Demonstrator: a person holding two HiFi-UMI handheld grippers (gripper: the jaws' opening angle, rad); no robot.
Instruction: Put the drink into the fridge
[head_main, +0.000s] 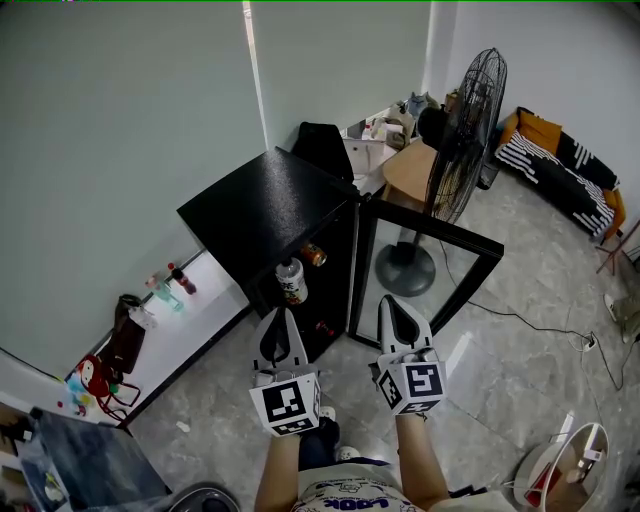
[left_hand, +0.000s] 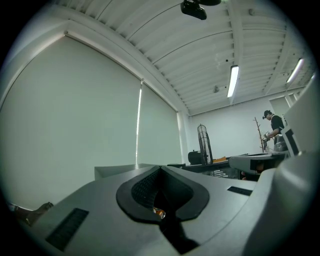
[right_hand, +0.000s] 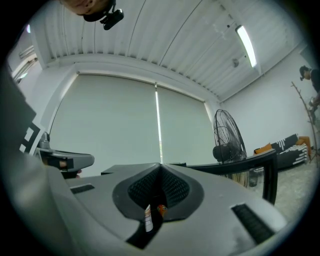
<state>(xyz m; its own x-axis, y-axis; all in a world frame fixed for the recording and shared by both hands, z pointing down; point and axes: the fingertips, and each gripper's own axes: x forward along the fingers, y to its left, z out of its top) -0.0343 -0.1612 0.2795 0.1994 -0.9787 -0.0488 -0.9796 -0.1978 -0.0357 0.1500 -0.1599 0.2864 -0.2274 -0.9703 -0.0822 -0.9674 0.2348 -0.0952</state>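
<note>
A black mini fridge (head_main: 268, 206) stands in the middle of the head view with its glass door (head_main: 432, 268) swung open to the right. On its shelves I see a white-labelled drink bottle (head_main: 291, 281) and an orange can (head_main: 314, 255). My left gripper (head_main: 281, 316) hangs just below the bottle, jaws together and empty. To its right, in front of the open door, my right gripper (head_main: 391, 303) is shut too and holds nothing. Past the closed tips in the right gripper view (right_hand: 160, 166) the bottle (right_hand: 148, 219) and can (right_hand: 162, 210) show. In the left gripper view only the can (left_hand: 159, 213) shows.
A tall standing fan (head_main: 465, 128) is behind the door, its base on the floor. A low white ledge (head_main: 195, 300) at the left carries small bottles (head_main: 170, 285) and a dark bag (head_main: 125, 340). A wooden table (head_main: 410, 170), a striped sofa (head_main: 560, 165) and a floor cable (head_main: 540, 325) lie beyond.
</note>
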